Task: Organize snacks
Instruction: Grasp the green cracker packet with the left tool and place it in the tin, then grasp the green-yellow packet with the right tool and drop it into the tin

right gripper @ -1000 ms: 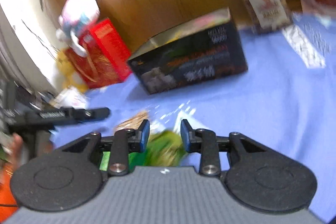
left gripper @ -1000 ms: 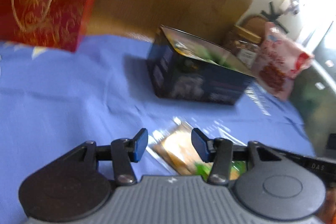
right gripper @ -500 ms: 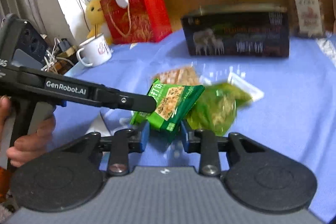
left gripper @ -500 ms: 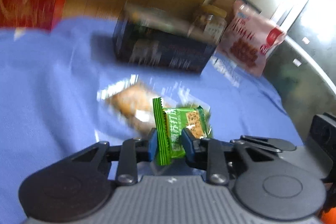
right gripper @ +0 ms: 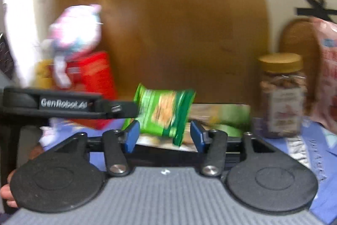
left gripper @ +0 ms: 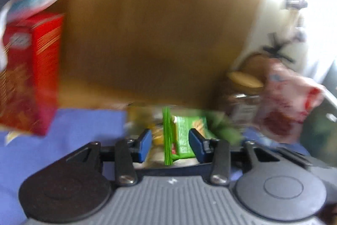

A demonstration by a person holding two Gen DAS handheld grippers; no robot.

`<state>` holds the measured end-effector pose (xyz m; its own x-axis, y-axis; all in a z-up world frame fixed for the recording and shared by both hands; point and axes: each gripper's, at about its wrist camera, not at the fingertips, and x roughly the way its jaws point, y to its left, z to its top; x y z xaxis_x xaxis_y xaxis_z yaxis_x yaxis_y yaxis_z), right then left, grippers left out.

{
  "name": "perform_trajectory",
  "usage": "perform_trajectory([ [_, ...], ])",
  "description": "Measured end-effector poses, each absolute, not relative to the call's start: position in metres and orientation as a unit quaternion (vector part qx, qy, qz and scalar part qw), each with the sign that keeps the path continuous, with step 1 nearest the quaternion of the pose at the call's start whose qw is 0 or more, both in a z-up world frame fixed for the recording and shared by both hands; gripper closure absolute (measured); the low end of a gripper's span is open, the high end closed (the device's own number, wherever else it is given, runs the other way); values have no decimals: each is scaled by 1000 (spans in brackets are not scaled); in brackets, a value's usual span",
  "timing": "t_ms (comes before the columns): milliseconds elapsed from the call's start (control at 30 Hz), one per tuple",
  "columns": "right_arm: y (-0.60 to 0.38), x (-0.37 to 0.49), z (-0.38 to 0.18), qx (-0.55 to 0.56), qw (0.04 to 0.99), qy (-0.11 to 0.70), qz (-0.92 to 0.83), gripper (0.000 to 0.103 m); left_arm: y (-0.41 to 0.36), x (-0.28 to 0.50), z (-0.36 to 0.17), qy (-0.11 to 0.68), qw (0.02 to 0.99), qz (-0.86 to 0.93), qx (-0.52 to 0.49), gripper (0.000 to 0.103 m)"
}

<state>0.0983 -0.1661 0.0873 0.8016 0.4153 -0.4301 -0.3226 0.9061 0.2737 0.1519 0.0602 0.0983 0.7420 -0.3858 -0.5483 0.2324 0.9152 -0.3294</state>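
Risk first: the green snack packet (right gripper: 163,114) looks barely supported above the open dark box (right gripper: 221,117) on the blue cloth (left gripper: 84,125). Both sets of jaws are opening, so the packet could drop askew — catching the box rim, or landing outside on the cloth. Heavy motion blur in both views suggests fast hand travel; a release mid-swing would throw the packet off line. The glass jar (right gripper: 281,96) and the pink bag (left gripper: 290,104) stand just beside the box on its right, and a wide swing could knock them.

Left gripper (left gripper: 170,143): blue pads set apart with a clear gap, opening. The packet sits edge-on between them, its crimped seam upright. It lies near the right-hand pad, but blur hides whether either pad presses on it. In the right wrist view this gripper comes in from the left and its tip meets the packet's left edge.

Right gripper (right gripper: 164,136): pads well apart, opening. The packet hangs just above and between them, tilted, with open space on each side — I see no clamp here.

Packet position: in the air over the box mouth, red carton (left gripper: 31,75) and plush toy (right gripper: 73,35) off to the left
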Motion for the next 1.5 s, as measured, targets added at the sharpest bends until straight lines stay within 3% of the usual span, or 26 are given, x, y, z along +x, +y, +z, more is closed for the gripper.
perform_trajectory([
  [100, -194, 72, 68, 166, 913, 271, 256, 48, 87, 125, 86, 312, 918, -203, -135, 63],
  [267, -200, 38, 23, 214, 857, 362, 296, 50, 100, 106, 45, 375, 899, -207, -96, 63],
  [433, -207, -3, 20, 166, 898, 332, 236, 50, 96, 90, 30, 405, 876, -232, -121, 63],
  [700, -196, 1, 5, 130, 901, 333, 245, 50, 42, 42, 19, 418, 853, -299, -91, 63],
  [833, -223, 24, 10, 185, 890, 331, 254, 50, 46, 17, 17, 423, 848, -303, -102, 63],
  [933, -227, 49, 5, 210, 860, 370, 282, 50, 37, 7, 13, 410, 862, -285, -93, 71],
  [1067, -220, 43, 1, 226, 816, 403, 346, 65, 38, 11, 13, 410, 869, -262, -97, 80],
  [1367, -246, -20, -8, 303, 783, 403, 365, 66, 30, 12, 13, 396, 879, -255, -76, 73],
  [1433, -231, -28, -9, 278, 782, 414, 373, 80, 28, 12, 12, 392, 880, -258, -73, 73],
  [1500, -220, -33, -11, 266, 785, 411, 379, 84, 28, 12, 12, 386, 882, -261, -66, 73],
])
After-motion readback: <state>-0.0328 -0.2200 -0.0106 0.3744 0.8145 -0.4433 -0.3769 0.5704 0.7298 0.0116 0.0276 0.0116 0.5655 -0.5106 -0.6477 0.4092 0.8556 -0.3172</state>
